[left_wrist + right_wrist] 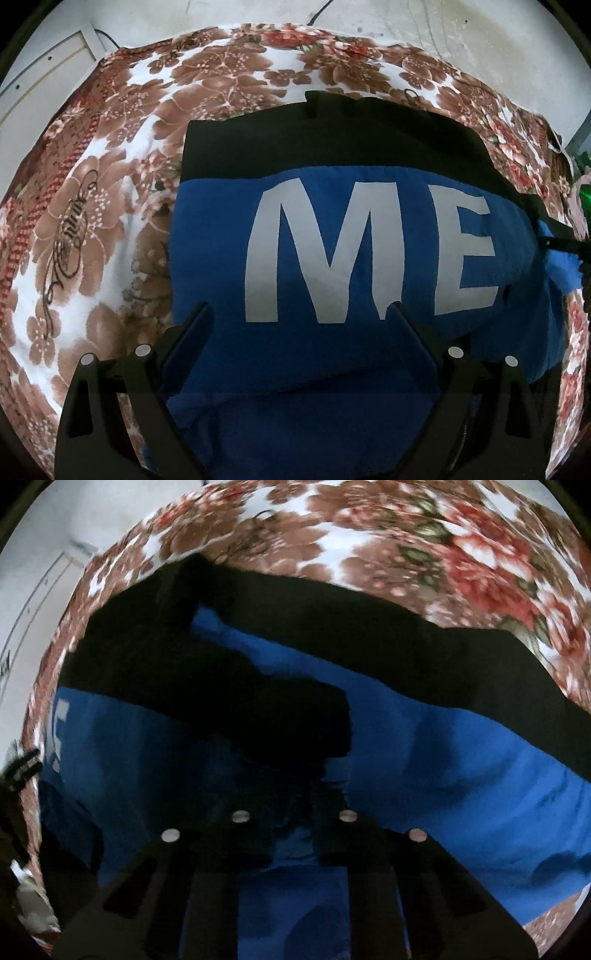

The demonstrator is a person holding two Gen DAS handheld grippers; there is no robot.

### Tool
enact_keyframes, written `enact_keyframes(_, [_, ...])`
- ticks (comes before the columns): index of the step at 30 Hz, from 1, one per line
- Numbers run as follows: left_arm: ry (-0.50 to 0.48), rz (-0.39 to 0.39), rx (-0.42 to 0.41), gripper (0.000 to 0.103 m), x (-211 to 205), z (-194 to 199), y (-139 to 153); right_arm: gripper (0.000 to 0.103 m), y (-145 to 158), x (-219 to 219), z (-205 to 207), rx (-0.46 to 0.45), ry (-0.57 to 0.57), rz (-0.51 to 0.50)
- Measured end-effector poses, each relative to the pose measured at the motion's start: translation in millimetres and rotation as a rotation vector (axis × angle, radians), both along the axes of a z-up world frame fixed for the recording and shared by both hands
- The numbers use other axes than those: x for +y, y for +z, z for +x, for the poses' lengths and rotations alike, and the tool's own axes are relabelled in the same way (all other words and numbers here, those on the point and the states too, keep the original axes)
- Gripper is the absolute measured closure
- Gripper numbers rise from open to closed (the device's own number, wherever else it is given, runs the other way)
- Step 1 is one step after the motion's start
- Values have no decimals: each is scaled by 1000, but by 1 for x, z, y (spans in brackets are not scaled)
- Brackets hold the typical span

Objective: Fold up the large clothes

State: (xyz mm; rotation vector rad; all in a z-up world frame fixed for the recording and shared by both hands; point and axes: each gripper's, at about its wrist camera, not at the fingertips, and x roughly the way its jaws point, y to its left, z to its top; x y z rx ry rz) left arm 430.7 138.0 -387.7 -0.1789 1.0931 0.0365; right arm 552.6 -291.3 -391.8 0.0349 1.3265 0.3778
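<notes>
A large blue and black garment [332, 362] with grey letters "ME" [369, 251] lies partly folded on a floral bedspread [92, 221]. My left gripper [299, 310] is open just above the blue cloth, fingers spread wide, holding nothing. In the right wrist view the same garment [443, 760] fills the frame, blue with a black band [332, 627]. My right gripper [293, 812] has its fingers close together over a dark fold of the cloth [288, 720]; the view is blurred and dark, so the grip is unclear. The right gripper also shows at the left view's right edge [569, 245], with blue cloth at its tip.
The floral bedspread [443, 535] covers the bed around the garment. A pale wall [443, 29] and a white panel [44, 74] stand behind the bed. A cable [317, 14] runs down the wall. Green items [583, 184] sit at the far right edge.
</notes>
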Motion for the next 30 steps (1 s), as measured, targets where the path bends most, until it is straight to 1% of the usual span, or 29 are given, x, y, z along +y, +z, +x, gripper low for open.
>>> enact_keyframes(1, [-2,-2,-6,11,0,-1,2,93,8,-9,0,8,-22,20])
enact_keyframes(4, [-3,-16,-56,11,0,-5,18,96,34,-32,-2,15,-85,78])
enact_keyframes(6, [-6,-23,-78,11,1,-7,24,96,41,-39,-6,12,-92,75])
enact_keyframes(7, [-13,-22,-83,11,1,-6,24,96,35,-38,-8,13,-75,29])
enact_keyframes(8, [-20,-2,-80,11,1,-5,20,96,27,-35,-8,15,-64,-3])
enact_keyframes(9, [-21,17,-70,11,1,-3,16,103,14,-33,-7,22,-60,-53])
enact_keyframes(10, [-20,33,-56,11,2,0,11,102,-9,-34,-7,43,-69,-130])
enact_keyframes(11, [-21,40,-50,11,2,2,8,102,-21,-36,-5,60,-78,-142])
enact_keyframes(12, [-23,45,-55,11,3,3,8,102,-29,-37,-5,63,-90,-118])
enact_keyframes(15, [-33,72,-84,11,3,8,13,102,-14,-27,-11,-9,-62,-107])
enact_keyframes(18, [-35,84,-92,11,6,16,14,98,13,-7,-24,-94,-19,-147])
enact_keyframes(20, [-35,76,-89,11,5,20,13,87,30,10,-30,-135,2,-129])
enact_keyframes(21, [-37,73,-87,11,4,22,12,71,36,19,-32,-150,4,-126])
enact_keyframes(22, [-41,69,-85,11,3,23,11,52,41,28,-34,-168,3,-118])
enact_keyframes(23, [-47,68,-79,11,1,25,9,46,45,36,-35,-183,4,-102])
enact_keyframes(24, [-50,68,-72,11,-1,26,5,36,47,47,-37,-202,4,-86])
enact_keyframes(25, [-53,67,-65,11,-2,27,2,31,45,55,-36,-206,4,-86])
enact_keyframes(27, [-61,62,-53,11,-6,29,-5,28,42,73,-36,-206,-7,-74])
enact_keyframes(30, [-73,51,-22,9,-9,31,-18,16,37,89,-37,-184,-29,10])
